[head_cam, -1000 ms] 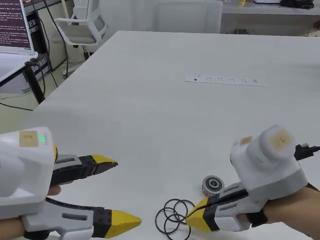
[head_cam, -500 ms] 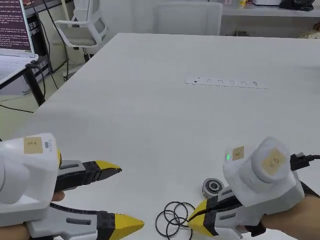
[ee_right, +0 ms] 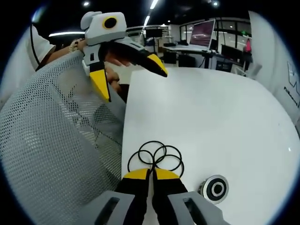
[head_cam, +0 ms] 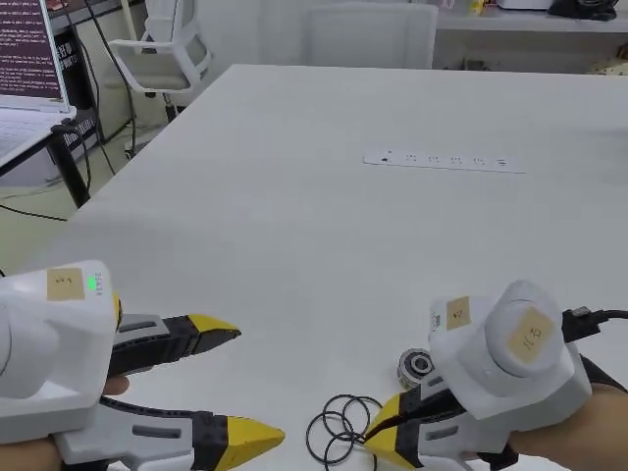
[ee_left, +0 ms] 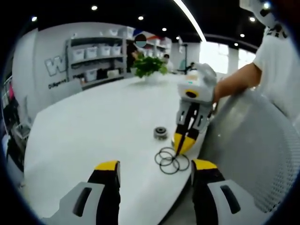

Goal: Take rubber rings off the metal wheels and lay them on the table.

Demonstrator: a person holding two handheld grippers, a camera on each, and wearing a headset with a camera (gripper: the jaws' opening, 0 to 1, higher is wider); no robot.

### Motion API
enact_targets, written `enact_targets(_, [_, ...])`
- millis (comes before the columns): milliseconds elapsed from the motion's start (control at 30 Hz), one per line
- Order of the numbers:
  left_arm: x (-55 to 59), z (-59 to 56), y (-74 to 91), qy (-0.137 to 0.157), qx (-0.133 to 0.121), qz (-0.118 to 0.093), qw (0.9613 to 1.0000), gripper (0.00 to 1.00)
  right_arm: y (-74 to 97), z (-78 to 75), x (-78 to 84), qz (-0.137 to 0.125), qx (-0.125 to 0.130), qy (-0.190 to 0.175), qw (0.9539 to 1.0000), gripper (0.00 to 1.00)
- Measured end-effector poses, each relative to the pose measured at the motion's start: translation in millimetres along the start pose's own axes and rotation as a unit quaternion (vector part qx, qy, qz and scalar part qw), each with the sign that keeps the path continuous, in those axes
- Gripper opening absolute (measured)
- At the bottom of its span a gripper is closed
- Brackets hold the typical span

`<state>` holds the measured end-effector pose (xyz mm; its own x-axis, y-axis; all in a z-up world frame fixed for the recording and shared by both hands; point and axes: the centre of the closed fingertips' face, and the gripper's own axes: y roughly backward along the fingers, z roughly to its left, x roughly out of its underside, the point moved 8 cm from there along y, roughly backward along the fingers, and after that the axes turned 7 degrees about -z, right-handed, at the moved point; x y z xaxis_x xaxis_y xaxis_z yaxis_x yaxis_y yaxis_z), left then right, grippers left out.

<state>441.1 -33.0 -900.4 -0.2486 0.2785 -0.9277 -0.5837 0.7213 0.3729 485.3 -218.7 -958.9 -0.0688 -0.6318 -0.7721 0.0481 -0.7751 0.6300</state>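
Broad and bare in its middle, the white workbench top [head_cam: 294,235] runs back to a flat white power strip [head_cam: 442,159], with a white mesh office chair [head_cam: 162,49] beyond its far left corner. Near the front edge lies a loose cluster of thin black rubber rings [head_cam: 339,424], overlapping one another flat on the table, and just beside them sits a small round metal wheel with a dark band in its face [head_cam: 417,365]. Whether a ring remains on that wheel is too small to tell. The right gripper [head_cam: 378,439] has its yellow-tipped jaws pressed together, with the tips at the near edge of the ring cluster. In the right gripper view they meet right over the edge of one ring, though I cannot tell whether rubber is pinched between them. The left gripper [head_cam: 243,381] hovers well to the side with its jaws spread wide, holding nothing. This looks like the laying-down step — a ring being set among those already on the table. Next, I judge, the right jaws need to part and lift clear without dragging the cluster, then turn to the wheel — the left gripper could steady it.
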Motion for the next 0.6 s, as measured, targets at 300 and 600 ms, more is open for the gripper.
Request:
enact_targets(300, [0.5, -0.1, -0.2, 0.003, 0.0, -0.001, 1.0, 0.62, 3.5, -3.8, -1.8, -0.007, 0.01, -0.009, 0.9999, 0.02])
enact_targets(600, [-0.2, 0.0, 0.7, 0.003, -0.004, -0.004, 1.0, 0.62, 17.4, -10.4, -12.9, -0.041, 0.024, -0.029, 0.9985, 0.07])
